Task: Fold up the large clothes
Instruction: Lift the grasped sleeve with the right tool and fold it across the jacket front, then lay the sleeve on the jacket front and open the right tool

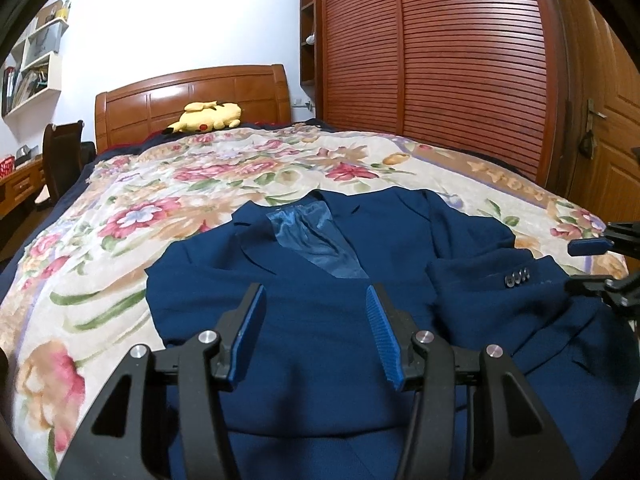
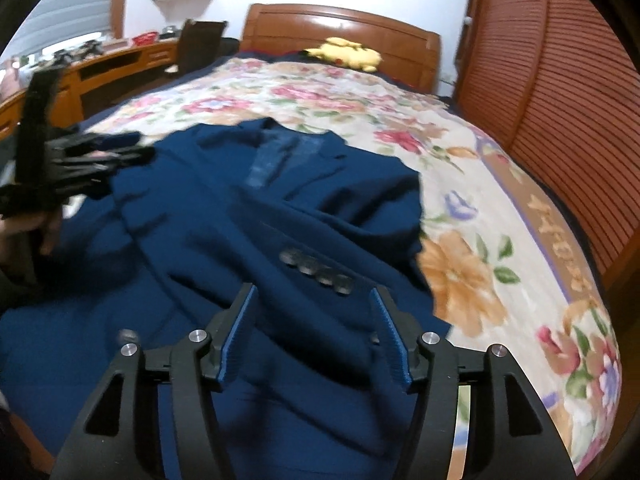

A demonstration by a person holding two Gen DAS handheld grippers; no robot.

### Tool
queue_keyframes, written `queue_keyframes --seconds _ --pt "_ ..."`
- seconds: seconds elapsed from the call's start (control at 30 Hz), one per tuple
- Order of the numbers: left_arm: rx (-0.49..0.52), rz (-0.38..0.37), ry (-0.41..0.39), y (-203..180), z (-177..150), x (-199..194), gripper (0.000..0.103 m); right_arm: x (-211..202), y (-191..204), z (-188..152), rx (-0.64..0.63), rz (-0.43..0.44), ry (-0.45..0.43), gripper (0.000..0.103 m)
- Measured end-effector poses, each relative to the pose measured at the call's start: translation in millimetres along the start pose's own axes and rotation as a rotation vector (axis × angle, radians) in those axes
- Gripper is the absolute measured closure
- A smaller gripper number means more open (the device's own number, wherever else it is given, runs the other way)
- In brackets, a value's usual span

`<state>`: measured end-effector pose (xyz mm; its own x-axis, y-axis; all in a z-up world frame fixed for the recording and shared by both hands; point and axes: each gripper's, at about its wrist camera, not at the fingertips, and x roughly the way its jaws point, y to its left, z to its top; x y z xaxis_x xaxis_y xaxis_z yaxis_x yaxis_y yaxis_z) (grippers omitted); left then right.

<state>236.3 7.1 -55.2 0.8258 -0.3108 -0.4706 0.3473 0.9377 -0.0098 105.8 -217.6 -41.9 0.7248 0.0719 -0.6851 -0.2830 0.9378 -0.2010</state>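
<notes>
Both tools (image 1: 316,320) (image 2: 314,320) spread over blue jacket (image 1: 320,320); floral bedspread (image 1: 160,184), yellow plush (image 1: 208,116) beyond.

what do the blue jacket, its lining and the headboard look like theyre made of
Blue jacket: matte woven suit cloth, probably wool or a blend, with soft creases. Lining: glossy satin-like fabric, showing light sheen streaks. Headboard: varnished orange-brown wood, with panel grooves and reflections.

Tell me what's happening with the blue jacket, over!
Left gripper open, right gripper open, both empty. Blue jacket flat on bed, one sleeve folded across. Nothing blocking.
</notes>
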Motion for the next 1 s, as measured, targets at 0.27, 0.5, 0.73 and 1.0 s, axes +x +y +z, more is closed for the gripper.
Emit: queue_keyframes --seconds 0.27,0.5,0.73,1.0 --pt "-0.003 0.000 0.002 -1 -1 -1 0.052 42 -29 -11 0.096 0.019 0.070 0.035" --pt "-0.010 0.008 0.014 1 -3 1 0.052 64 -27 -21 0.105 0.115 0.141 0.035" --pt "-0.042 0.031 0.037 7 -4 -9 0.052 58 -34 -21 0.122 0.172 0.114 0.079" --pt "-0.006 0.067 0.077 2 -18 -49 0.052 23 -20 -1 0.110 0.208 -0.025 0.089"
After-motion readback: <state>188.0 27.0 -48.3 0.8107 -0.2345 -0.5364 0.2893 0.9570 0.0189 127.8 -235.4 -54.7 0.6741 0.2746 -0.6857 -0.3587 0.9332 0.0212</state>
